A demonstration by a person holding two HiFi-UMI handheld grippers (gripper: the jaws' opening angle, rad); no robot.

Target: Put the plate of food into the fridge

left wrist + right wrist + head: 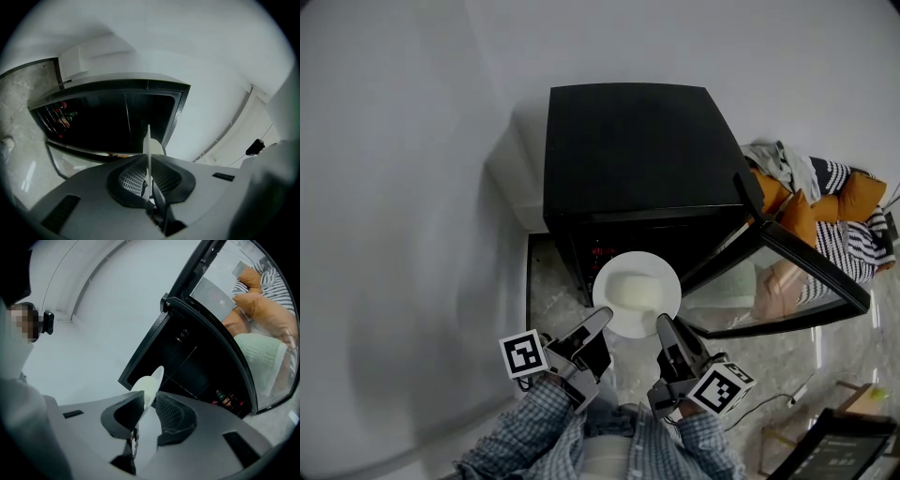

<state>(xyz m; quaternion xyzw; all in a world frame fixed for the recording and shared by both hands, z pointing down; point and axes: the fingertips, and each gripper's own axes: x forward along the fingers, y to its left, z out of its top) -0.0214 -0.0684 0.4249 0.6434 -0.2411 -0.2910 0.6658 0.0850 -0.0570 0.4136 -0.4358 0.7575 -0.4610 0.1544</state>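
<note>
Currently the plate [667,281], a thin, round, glossy white disc, is held at lower centre of the head view, just before the fridge's [628,150] open front. A pale, soft-looking block of food [633,291] is carried on it. Its rim is pinched edge-on between the ribbed dark pads of the left hand-held gripper [598,323] and the right hand-held gripper [667,326], each closed narrowly on it. The glass-panelled door [787,272] is swung open at right, and the fridge is boxy and matte black. Pick-up and door opening are judged done; sliding the plate inside and releasing it are left.
</note>
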